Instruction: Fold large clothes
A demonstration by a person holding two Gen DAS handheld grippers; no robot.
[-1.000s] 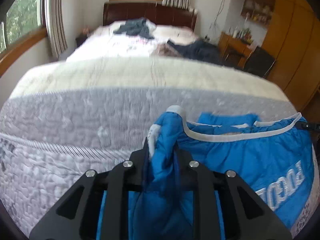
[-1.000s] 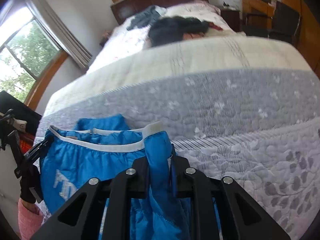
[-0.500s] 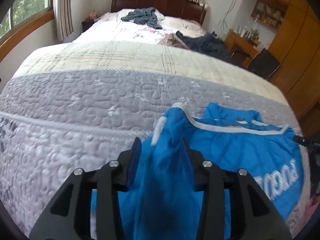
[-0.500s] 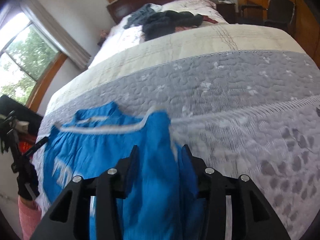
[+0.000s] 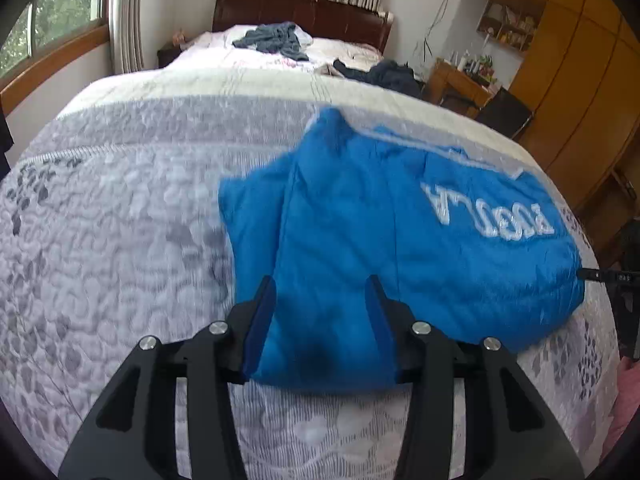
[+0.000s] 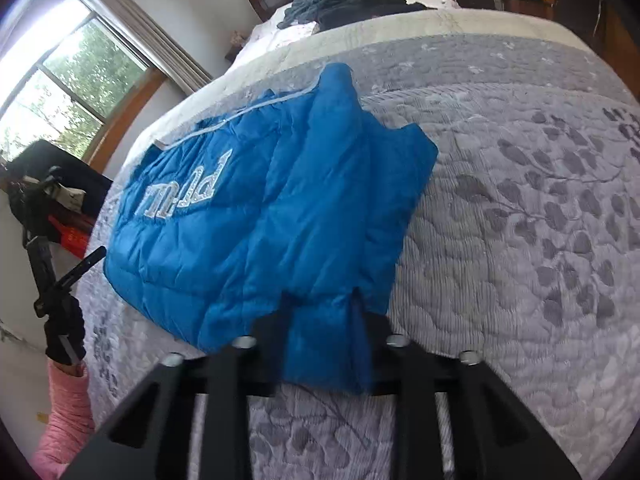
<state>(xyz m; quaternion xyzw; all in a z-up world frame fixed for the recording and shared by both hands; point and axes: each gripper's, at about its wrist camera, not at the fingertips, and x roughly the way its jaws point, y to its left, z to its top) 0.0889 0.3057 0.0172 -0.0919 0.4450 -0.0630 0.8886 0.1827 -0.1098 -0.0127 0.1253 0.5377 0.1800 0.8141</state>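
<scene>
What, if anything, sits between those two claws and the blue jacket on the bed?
Nothing visible. The blue jacket lies on the quilt, its near edge already between the fingers of the left claw and the right claw.

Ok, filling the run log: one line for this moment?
left gripper: open | right gripper: open | blue jacket: lying on quilt

we see our right tool with jaws spread around the near edge of the folded blue jacket, which lies flat on the grey quilted bed.
</scene>
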